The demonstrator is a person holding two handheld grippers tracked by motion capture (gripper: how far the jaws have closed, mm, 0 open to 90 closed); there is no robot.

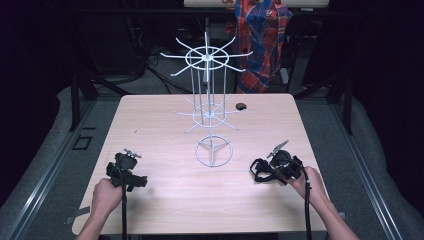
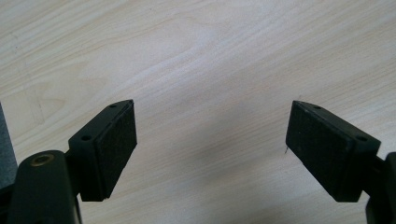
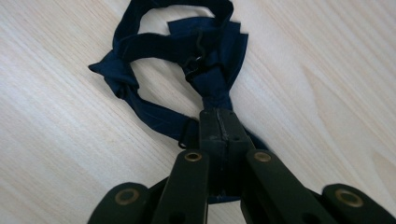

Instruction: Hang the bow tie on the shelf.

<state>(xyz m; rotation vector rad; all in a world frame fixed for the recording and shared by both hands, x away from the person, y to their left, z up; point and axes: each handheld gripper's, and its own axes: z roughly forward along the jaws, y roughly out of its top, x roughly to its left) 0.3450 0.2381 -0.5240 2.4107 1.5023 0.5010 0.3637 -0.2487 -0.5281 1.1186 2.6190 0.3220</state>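
A dark navy bow tie with its strap (image 3: 187,42) lies on the light wooden table (image 1: 165,120), and my right gripper (image 3: 219,114) is shut on the fabric near its knot. From above, the bow tie (image 1: 260,169) sits at the front right, just left of my right gripper (image 1: 272,172). A white wire display rack (image 1: 210,100) with radiating hooks on two tiers stands at the table's middle on a ring base (image 1: 214,152). My left gripper (image 1: 125,167) rests at the front left; its jaws stand wide apart over bare wood (image 2: 210,135), holding nothing.
A dark round hole (image 1: 241,106) is in the tabletop behind the rack. A red and blue plaid cloth (image 1: 262,35) hangs beyond the far edge. Black frame posts and cables stand around the table.
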